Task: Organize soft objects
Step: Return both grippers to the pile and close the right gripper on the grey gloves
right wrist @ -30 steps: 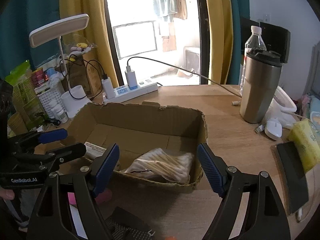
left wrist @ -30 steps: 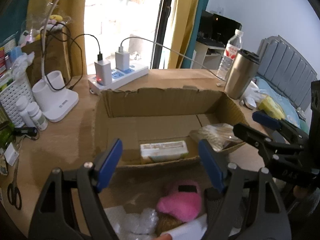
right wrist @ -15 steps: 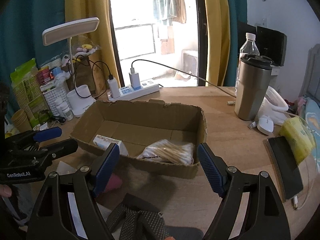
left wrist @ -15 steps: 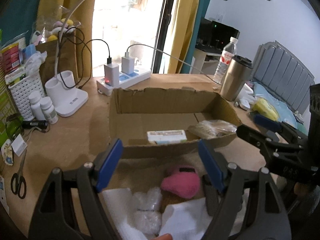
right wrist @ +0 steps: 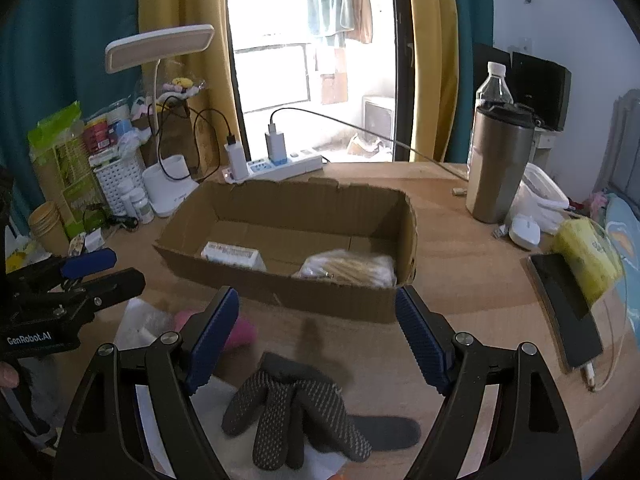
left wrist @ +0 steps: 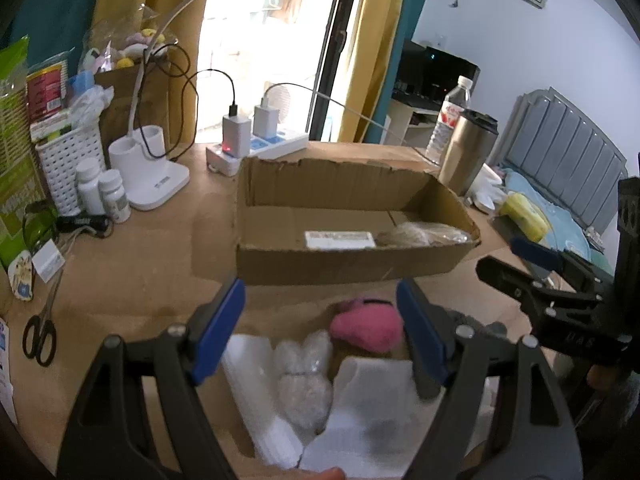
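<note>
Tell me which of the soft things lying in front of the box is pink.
The pink plush toy, lying just in front of the cardboard box. The bubble wrap bundle and foam sheets beside it are white, and the glove is dark grey.

Both grippers have drawn back from the box [left wrist: 352,220], bringing the pink toy [left wrist: 366,326], white foam [left wrist: 372,412] and grey glove [right wrist: 296,412] fully into view.

Left wrist view low over the desk's near edge, facing the window, cardboard box [left wrist: 352,236] close ahead, right wrist view just right of it, same heading, both share the box, power strip [right wrist: 280,166], steel tumbler [right wrist: 498,168]
</note>
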`<state>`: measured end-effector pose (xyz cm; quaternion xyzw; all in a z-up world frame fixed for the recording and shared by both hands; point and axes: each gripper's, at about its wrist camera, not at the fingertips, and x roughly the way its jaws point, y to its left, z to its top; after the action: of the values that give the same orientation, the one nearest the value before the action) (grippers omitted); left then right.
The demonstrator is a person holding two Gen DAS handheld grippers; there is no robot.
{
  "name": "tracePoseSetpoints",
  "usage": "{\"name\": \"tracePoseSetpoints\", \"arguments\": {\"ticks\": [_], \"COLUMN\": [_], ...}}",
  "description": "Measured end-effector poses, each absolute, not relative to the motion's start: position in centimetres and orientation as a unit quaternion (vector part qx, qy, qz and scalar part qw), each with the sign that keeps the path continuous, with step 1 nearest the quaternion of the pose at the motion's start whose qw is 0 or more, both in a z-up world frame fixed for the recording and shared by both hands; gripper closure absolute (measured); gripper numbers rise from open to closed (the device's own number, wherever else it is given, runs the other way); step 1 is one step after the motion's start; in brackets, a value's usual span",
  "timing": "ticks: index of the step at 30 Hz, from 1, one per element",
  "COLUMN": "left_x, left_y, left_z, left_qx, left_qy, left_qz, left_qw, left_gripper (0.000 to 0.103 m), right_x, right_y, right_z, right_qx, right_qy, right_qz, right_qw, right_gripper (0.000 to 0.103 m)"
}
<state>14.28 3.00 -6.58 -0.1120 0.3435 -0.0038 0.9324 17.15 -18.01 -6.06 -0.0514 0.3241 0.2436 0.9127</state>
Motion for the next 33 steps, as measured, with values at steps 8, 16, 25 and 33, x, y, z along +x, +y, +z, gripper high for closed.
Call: {"name": "tracePoseSetpoints", "arguments": {"ticks": [8, 16, 25, 33], "left_x": [12.8, 12.1, 11.7, 11.4], "left_y": [3.3, 3.9, 4.4, 5.8], "left_z": [-7.9, -9.2, -10.6, -11.2], "left_qx": [-0.116, -0.123, -0.118, -0.110], "left_qy": [0.355, 0.367, 0.387, 0.389], "left_qz": [0.004, 0.018, 0.030, 0.055], "left_qw": [0.928, 0.922, 0.914, 0.913], "left_gripper": [0.023, 0.023, 0.023, 0.023], "right_x": [15.8, 15.2, 15.2, 15.4], "right_y": [-18.1, -18.4, -18.4, -18.3], "right_z": [-7.7, -8.9, -10.5, -11.2], "right_qx": [-0.054, -0.053, -0.050, -0.054], "right_qy": [0.340, 0.354, 0.373, 0.385], "right_qz": [0.241, 0.240, 0.241, 0.243], "right_qw": [0.907, 0.902, 0.895, 0.889], "right_gripper": [0.020, 0.020, 0.020, 0.020]}}
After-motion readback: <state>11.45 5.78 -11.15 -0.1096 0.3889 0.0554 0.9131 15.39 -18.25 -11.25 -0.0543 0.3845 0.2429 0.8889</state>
